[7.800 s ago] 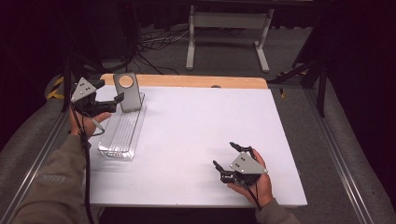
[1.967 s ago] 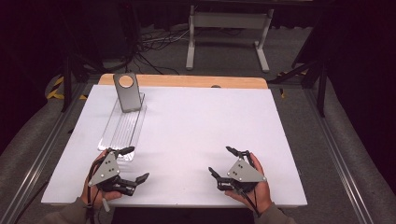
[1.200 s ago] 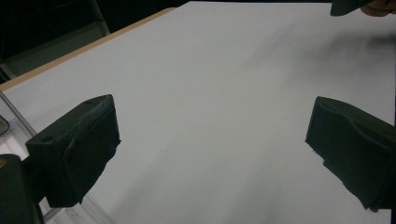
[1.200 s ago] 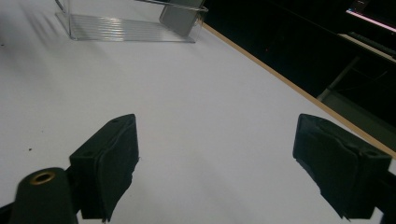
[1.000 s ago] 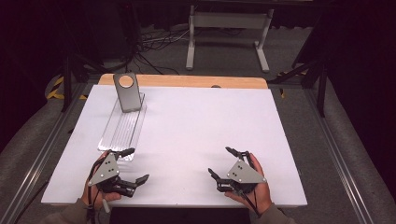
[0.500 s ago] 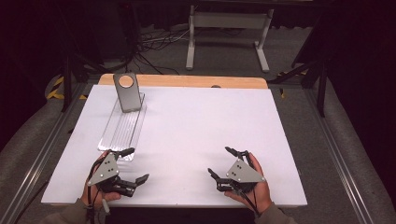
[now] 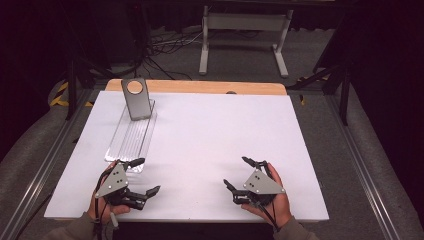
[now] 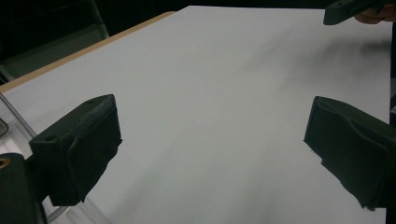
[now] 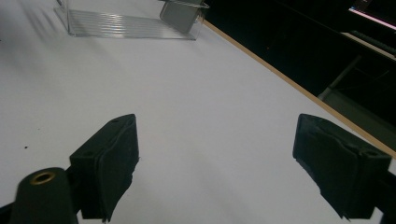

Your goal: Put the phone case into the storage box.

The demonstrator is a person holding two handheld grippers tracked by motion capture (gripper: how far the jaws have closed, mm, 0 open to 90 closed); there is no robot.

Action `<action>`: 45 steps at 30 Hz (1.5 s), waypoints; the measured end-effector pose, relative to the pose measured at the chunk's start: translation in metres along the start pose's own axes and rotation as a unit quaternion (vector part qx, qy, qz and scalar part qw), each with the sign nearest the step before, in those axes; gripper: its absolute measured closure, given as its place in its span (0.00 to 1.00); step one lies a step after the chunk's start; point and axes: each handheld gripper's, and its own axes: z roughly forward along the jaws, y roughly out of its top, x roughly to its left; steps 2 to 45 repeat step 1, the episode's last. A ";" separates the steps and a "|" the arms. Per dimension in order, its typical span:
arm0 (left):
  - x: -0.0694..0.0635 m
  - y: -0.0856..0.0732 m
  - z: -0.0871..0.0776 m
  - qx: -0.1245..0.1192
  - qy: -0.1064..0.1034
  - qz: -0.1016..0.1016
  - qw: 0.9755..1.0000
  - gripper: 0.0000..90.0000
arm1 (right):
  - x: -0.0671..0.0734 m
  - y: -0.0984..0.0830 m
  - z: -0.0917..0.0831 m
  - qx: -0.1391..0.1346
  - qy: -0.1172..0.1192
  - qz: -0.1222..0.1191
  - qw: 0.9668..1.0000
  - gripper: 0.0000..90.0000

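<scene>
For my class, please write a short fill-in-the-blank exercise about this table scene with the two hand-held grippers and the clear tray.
1. The grey slab with the round disc leans at the far end of the clear ____ tray.
2. The jaws of the left gripper stand ____, with nothing between them.
3. The right gripper rests near the ____ edge of the white table.
4. The tray lies nearer to the ____ gripper.

Missing words: ribbed; open; near; left

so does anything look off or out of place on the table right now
Nothing stands out. The grey phone leans upright at the far end of the clear ribbed tray, and both tools, left and right, rest open near the table's front edge.
</scene>
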 end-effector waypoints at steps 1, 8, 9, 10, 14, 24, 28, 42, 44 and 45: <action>0.000 0.000 0.000 0.000 0.000 0.000 1.000 0.05 | 0.000 0.000 0.000 0.000 0.000 0.000 1.000 0.17; 0.000 0.000 0.000 0.000 0.000 0.000 1.000 0.05 | 0.000 0.000 0.000 0.000 0.000 0.000 1.000 0.17; 0.000 0.000 0.000 0.000 0.000 0.000 1.000 0.05 | 0.000 0.000 0.000 0.000 0.000 0.000 1.000 0.17; 0.000 0.000 0.000 0.000 0.000 0.000 1.000 0.05 | 0.000 0.000 0.000 0.000 0.000 0.000 1.000 0.17; 0.000 0.000 0.000 0.000 0.000 0.000 1.000 0.05 | 0.000 0.000 0.000 0.000 0.000 0.000 1.000 0.17; 0.000 0.000 0.000 0.000 0.000 0.000 1.000 0.05 | 0.000 0.000 0.000 0.000 0.000 0.000 1.000 0.17; 0.000 0.000 0.000 0.000 0.000 0.000 1.000 0.05 | 0.000 0.000 0.000 0.000 0.000 0.000 1.000 0.17; 0.000 0.000 0.000 0.000 0.000 0.000 1.000 0.05 | 0.000 0.000 0.000 0.000 0.000 0.000 1.000 0.17; 0.000 0.000 0.000 0.000 0.000 0.000 1.000 0.05 | 0.000 0.000 0.000 0.000 0.000 0.000 1.000 0.17; 0.000 0.000 0.000 0.000 0.000 0.000 1.000 0.05 | 0.000 0.000 0.000 0.000 0.000 0.000 1.000 0.17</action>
